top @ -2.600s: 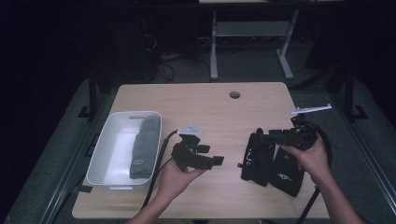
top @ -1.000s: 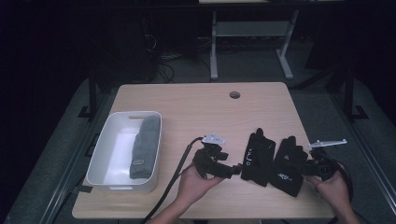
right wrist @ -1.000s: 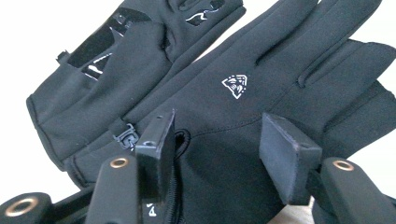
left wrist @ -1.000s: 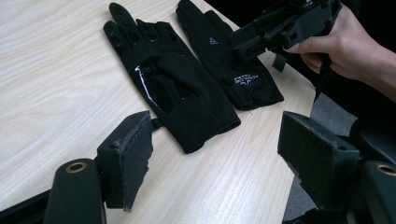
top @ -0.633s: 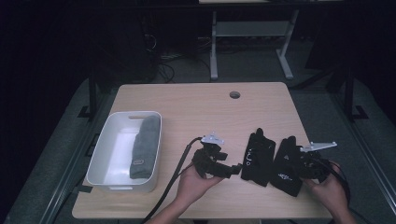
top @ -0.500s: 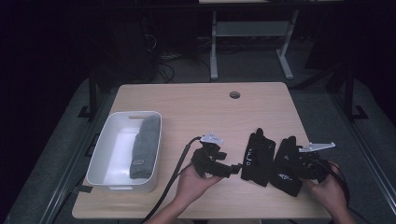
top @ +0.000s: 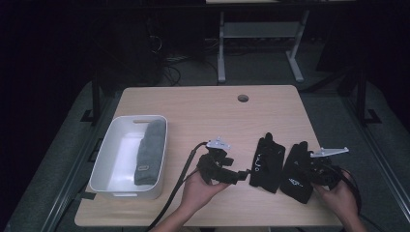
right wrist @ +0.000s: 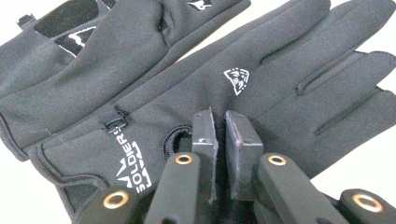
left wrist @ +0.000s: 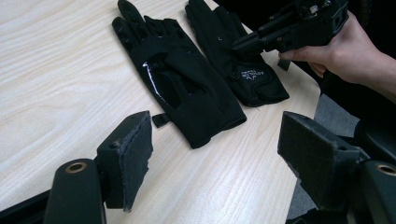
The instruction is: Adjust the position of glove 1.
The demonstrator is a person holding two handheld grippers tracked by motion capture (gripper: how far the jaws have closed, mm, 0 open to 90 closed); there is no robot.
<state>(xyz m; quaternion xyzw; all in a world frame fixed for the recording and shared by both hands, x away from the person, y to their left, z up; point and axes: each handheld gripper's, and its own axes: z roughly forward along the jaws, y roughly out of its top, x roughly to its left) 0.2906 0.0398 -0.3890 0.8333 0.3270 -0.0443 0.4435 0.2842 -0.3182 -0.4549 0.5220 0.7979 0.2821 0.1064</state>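
While a grey knit sock lies in the white rectangular plastic tub at the left of the pale wooden table, the left gripper rests beside it, its fingers spread wide on nothing. Just right lies one black fabric glove, then a second black glove, whose cloth the right gripper pinches, its fingers having just been closing.

Grey cloth's far end — too dim to make out.
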